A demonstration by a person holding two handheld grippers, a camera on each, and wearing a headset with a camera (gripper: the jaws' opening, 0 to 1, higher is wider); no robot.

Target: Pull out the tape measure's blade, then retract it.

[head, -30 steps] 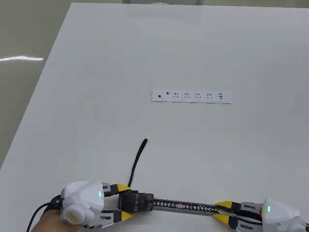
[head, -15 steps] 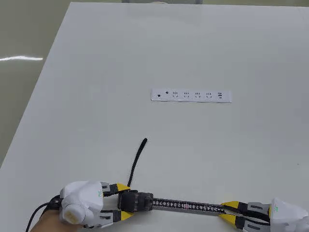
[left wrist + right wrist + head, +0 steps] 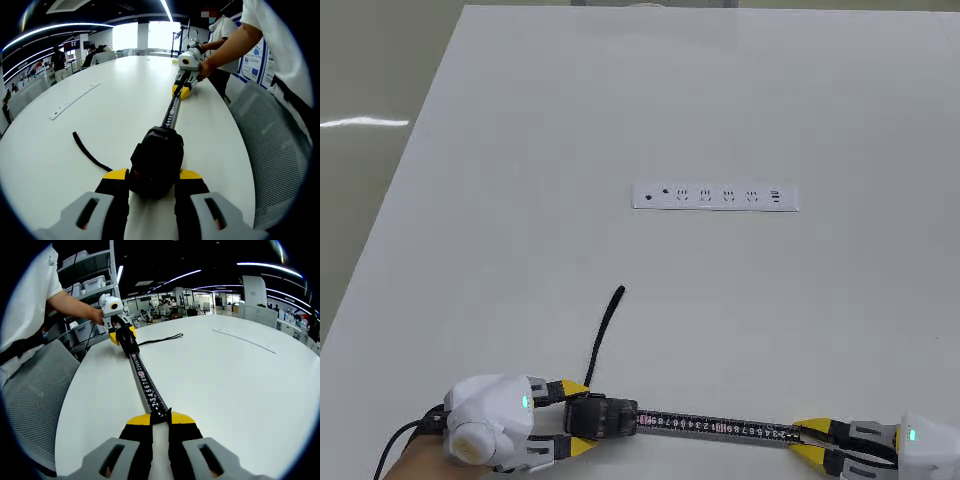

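A black tape measure case (image 3: 603,416) (image 3: 156,160) lies on the white table (image 3: 700,120) near its front edge. My left gripper (image 3: 578,417) (image 3: 150,175) is shut on the case from the left. The dark blade (image 3: 718,428) (image 3: 145,387) with white numbers runs flat along the table to the right. My right gripper (image 3: 812,440) (image 3: 160,419) is shut on the blade's tip. The case's black wrist strap (image 3: 606,328) (image 3: 88,153) trails away over the table. In the right gripper view the case (image 3: 127,346) sits far along the blade, held by the left gripper (image 3: 122,337).
A white power strip (image 3: 716,197) lies flat at mid table, well beyond the tape. The table's left edge (image 3: 390,210) drops to a grey floor. A person in a white shirt (image 3: 270,55) stands beside a mesh chair (image 3: 272,140) at the table's near side.
My right gripper has moved further right with the blade's tip, so more blade lies out of the case. The left gripper and case have stayed put.
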